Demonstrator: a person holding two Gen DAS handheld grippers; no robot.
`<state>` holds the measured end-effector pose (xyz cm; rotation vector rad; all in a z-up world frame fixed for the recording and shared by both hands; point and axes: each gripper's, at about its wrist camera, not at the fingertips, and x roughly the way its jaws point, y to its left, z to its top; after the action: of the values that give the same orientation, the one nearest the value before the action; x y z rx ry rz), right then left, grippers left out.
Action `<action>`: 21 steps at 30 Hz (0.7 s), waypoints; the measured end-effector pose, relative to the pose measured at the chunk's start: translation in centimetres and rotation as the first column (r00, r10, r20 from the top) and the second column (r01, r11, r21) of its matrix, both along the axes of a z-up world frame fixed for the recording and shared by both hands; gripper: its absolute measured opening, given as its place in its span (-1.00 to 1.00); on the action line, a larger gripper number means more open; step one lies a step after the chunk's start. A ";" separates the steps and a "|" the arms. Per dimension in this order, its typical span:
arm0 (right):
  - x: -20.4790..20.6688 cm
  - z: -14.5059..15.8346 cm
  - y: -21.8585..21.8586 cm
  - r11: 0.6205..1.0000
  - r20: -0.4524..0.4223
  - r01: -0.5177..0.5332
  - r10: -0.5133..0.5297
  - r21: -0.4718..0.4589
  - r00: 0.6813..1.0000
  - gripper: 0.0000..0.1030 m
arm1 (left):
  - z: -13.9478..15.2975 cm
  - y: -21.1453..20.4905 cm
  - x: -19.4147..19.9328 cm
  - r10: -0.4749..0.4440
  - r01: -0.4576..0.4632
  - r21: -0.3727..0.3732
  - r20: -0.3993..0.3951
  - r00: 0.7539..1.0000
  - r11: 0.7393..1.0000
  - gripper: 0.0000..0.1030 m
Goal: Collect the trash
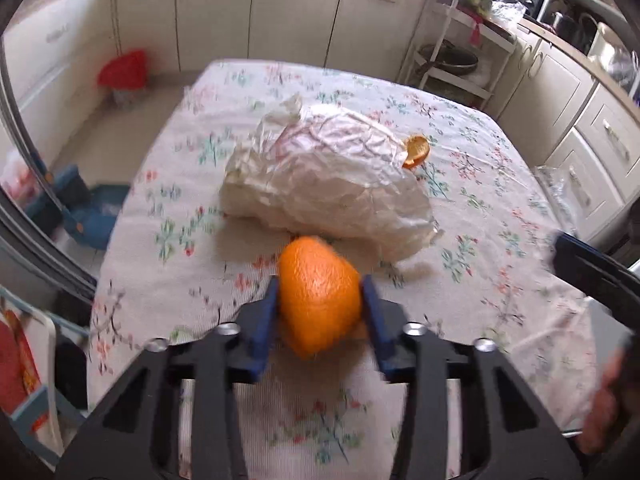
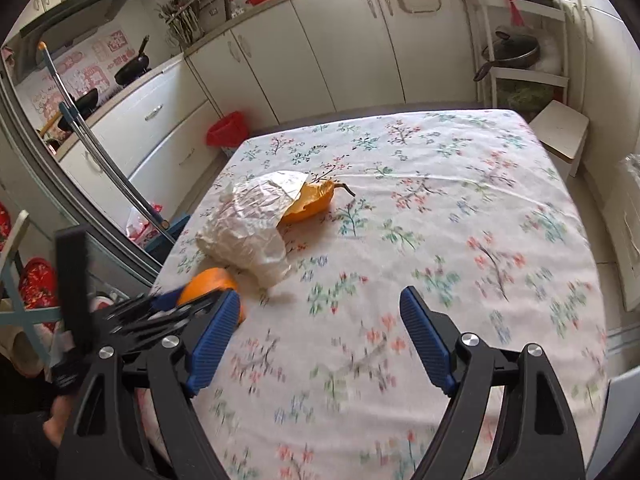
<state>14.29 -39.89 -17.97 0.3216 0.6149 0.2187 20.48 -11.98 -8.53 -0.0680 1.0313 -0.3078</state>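
My left gripper [image 1: 320,300] is shut on a piece of orange peel [image 1: 318,300] and holds it just above the floral tablecloth [image 1: 500,240]. Beyond it lies a crumpled white plastic bag [image 1: 332,176], with a second orange peel piece [image 1: 416,152] at its far right edge. In the right wrist view my right gripper [image 2: 320,320] is open and empty over the tablecloth [image 2: 440,200]. The bag [image 2: 252,224] lies ahead to its left, with an orange peel [image 2: 312,204] in its mouth. The left gripper with its held peel [image 2: 212,280] shows at the left.
A red-lined bin [image 2: 226,130] stands on the floor by the cabinets beyond the table's far left corner; it also shows in the left wrist view [image 1: 122,70]. A white rack with pans [image 2: 516,60] and a stool [image 2: 560,132] stand at the far right.
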 end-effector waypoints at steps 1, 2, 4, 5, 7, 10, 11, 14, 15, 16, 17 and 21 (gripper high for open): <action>0.8 0.1 0.5 1.000 -0.002 -0.008 0.008 -0.006 1.000 0.53 | 0.2 0.8 -0.3 0.012 -0.013 -0.028 -0.027 1.000 1.000 -0.44; 2.1 0.2 1.3 1.000 -0.005 -0.027 0.027 -0.014 1.000 0.53 | 0.2 1.2 -0.5 0.018 -0.020 -0.037 -0.040 0.999 0.999 -0.50; 4.1 0.3 2.6 0.997 -0.018 -0.068 0.067 -0.021 0.998 0.53 | 0.6 2.3 -1.3 0.030 -0.033 -0.055 -0.063 0.998 0.998 -0.56; 4.9 0.4 3.2 0.996 -0.020 -0.084 0.084 -0.020 0.996 0.53 | 0.7 2.8 -1.7 0.035 -0.039 -0.058 -0.065 0.997 0.998 -0.56; 6.3 0.5 4.5 0.993 -0.036 -0.118 0.117 -0.012 0.992 0.52 | 0.8 3.8 -2.9 0.046 -0.051 -0.070 -0.078 0.996 0.996 -0.56; 8.3 0.2 6.2 0.986 -0.064 -0.164 0.165 0.016 0.984 -0.15 | 0.4 4.5 -4.2 0.056 -0.061 -0.056 -0.092 0.994 0.997 -0.56; 8.9 0.0 6.6 0.981 -0.087 -0.188 0.191 0.040 0.978 -0.42 | 0.1 4.6 -4.4 0.061 -0.065 -0.042 -0.097 0.993 0.997 -0.56; 8.4 1.0 6.8 0.967 -0.071 -0.231 0.240 0.110 0.968 -0.93 | -0.3 4.8 -4.3 0.058 -0.062 -0.039 -0.107 0.993 0.997 -0.51; 7.5 2.0 6.7 0.961 -0.036 -0.246 0.252 0.123 0.967 -0.94 | -0.3 4.9 -4.4 0.060 -0.064 -0.037 -0.106 0.993 0.997 -0.51; 6.5 3.2 6.6 0.957 0.002 -0.260 0.262 0.129 0.965 -0.95 | -0.3 5.0 -4.4 0.062 -0.067 -0.039 -0.106 0.992 0.997 -0.51; 5.1 4.8 6.4 0.953 0.053 -0.271 0.266 0.137 0.963 -0.95 | -0.3 5.1 -4.4 0.067 -0.072 -0.041 -0.104 0.992 0.997 -0.51; 0.1 9.7 4.8 0.948 0.179 -0.269 0.239 0.170 0.954 -0.95 | -0.5 5.0 -4.3 0.073 -0.077 -0.037 -0.100 0.992 0.996 -0.51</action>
<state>14.36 -35.06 -8.30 0.4076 0.4791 0.5507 16.15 -7.00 -9.04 -0.1599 1.1181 -0.2589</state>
